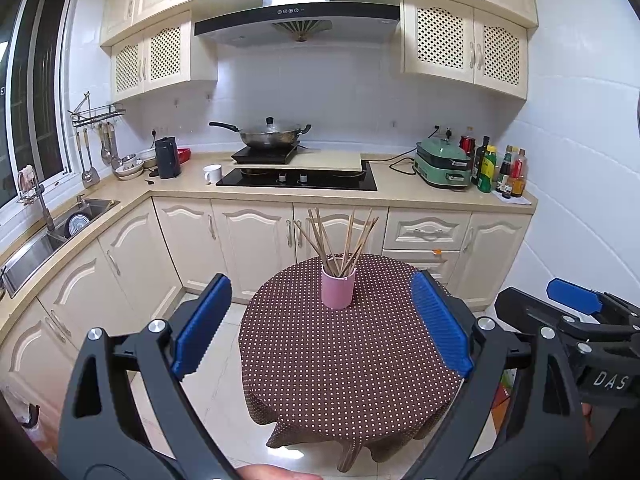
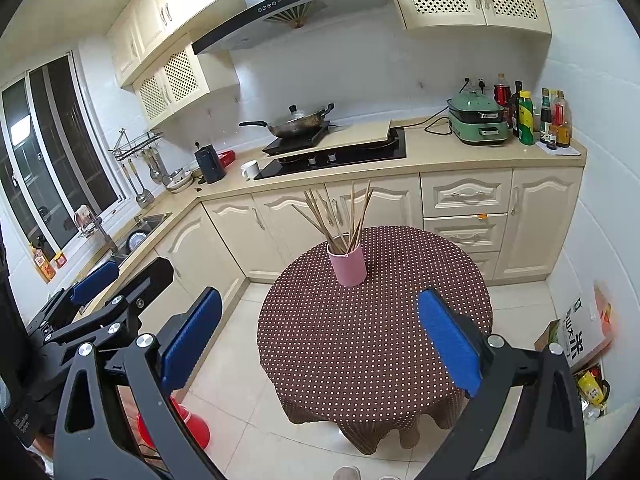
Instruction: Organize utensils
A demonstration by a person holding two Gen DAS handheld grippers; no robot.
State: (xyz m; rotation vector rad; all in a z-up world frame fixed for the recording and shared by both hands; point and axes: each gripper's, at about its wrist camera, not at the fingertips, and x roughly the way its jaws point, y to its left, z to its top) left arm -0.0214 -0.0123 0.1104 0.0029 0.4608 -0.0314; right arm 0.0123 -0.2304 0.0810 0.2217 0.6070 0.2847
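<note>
A pink cup (image 1: 338,287) (image 2: 347,264) stands upright at the far side of a small round table (image 1: 344,352) (image 2: 368,328) covered by a brown dotted cloth. Several wooden chopsticks (image 1: 340,240) (image 2: 340,216) fan out of the cup. My left gripper (image 1: 322,322) hangs open above the table's near half, short of the cup, with nothing between its blue pads. My right gripper (image 2: 320,340) is open too, held back from the cup and empty. Each gripper shows at the edge of the other's view: the right one (image 1: 576,300) and the left one (image 2: 96,280).
Cream kitchen cabinets and a counter (image 1: 400,196) run behind the table, with a hob, a wok (image 1: 272,134), a white mug, a green cooker and bottles. A sink (image 1: 60,224) lies to the left. A red object (image 2: 192,424) sits on the tiled floor, boxes at right (image 2: 580,336).
</note>
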